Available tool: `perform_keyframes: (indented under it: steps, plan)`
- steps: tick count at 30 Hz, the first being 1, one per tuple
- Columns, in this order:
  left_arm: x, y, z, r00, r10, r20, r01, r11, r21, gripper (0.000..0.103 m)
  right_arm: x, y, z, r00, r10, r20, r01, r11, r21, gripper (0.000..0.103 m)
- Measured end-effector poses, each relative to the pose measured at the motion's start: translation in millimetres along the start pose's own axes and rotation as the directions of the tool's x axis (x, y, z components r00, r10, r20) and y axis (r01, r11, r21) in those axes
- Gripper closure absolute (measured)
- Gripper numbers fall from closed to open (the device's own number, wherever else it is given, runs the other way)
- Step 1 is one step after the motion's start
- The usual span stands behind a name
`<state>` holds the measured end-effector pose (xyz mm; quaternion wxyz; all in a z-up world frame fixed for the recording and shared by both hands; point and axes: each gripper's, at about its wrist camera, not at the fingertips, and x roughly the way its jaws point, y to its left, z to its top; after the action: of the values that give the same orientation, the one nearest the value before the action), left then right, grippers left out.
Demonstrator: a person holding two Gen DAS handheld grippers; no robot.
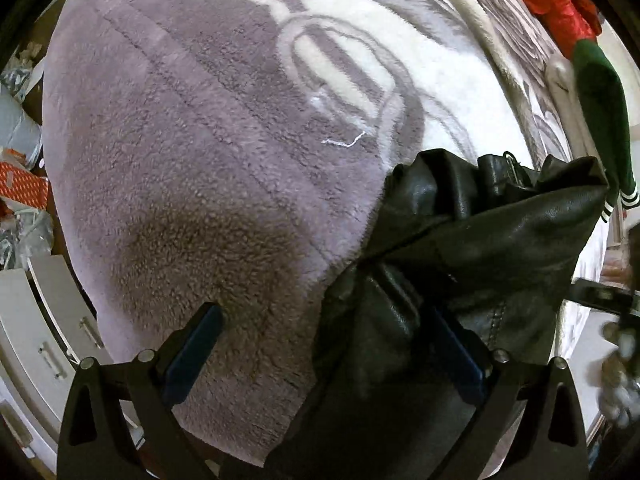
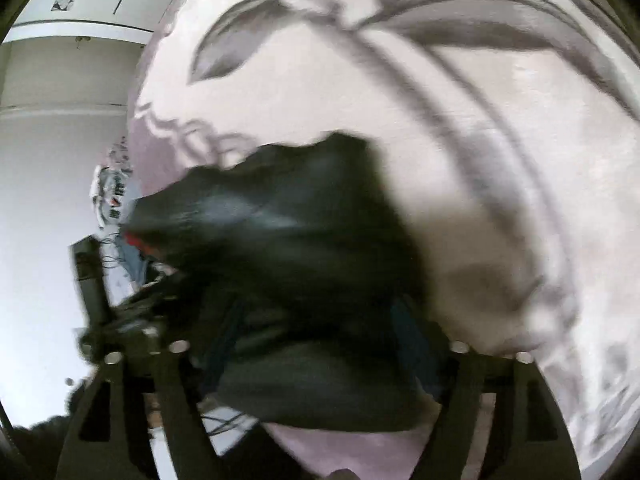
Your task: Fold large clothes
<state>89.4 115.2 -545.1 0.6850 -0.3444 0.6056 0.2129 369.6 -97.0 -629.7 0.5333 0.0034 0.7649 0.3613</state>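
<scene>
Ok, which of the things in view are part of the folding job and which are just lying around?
Part of the job:
- black leather jacket
- left gripper, open, jacket lying over one finger
- right gripper, too blurred to tell its state

Lying about:
- purple and white blanket underneath
- red and green garment at the far edge
- white drawers

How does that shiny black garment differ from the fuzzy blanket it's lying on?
The black leather garment is smooth and glossy; the fuzzy blanket is matte and plush. The garment is plain black, while the blanket is mauve with pale swirling patterns. The garment is bunched and creased; the blanket lies spread out beneath it. Both are soft textiles on the same bed.
</scene>
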Motion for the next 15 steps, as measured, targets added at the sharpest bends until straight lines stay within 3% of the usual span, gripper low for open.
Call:
perform_keyframes:
  steps: [1, 3, 5, 7, 9, 11, 15]
  plan:
    - [1, 2, 1, 1.0, 0.001, 0.0, -0.001, 1.0, 0.0, 0.0, 19, -16, 7, 0.993, 0.104, -0.06, -0.104, 0.995, 0.016, 0.023]
    - [1, 3, 2, 1.0, -0.004, 0.001, 0.004, 1.0, 0.002, 0.0, 54, -30, 11, 0.946, 0.286, -0.155, -0.282, 0.958, 0.045, 0.018]
    - [2, 2, 1, 1.0, 0.005, 0.005, -0.005, 1.0, 0.022, 0.0, 87, -27, 19, 0.911, 0.335, -0.239, -0.347, 0.938, -0.007, 0.014]
    - [2, -1, 0, 1.0, 0.026, 0.013, -0.027, 0.999, 0.043, 0.0, 102, -18, 21, 0.901, 0.354, -0.252, -0.375, 0.926, -0.04, 0.013]
    - [0, -1, 0, 0.999, 0.034, 0.021, -0.035, 0.998, 0.05, 0.0, 91, -17, 17, 0.914, 0.359, -0.191, -0.37, 0.929, -0.024, 0.015]
    - [-5, -2, 2, 0.999, 0.043, 0.029, -0.044, 0.998, 0.049, 0.0, 86, -10, 13, 0.929, 0.354, -0.104, -0.356, 0.935, 0.002, 0.032]
    - [-31, -12, 6, 0.994, 0.069, 0.086, -0.075, 0.995, 0.072, 0.0, 58, -4, -22, 0.932, 0.354, 0.076, -0.36, 0.927, 0.105, 0.05]
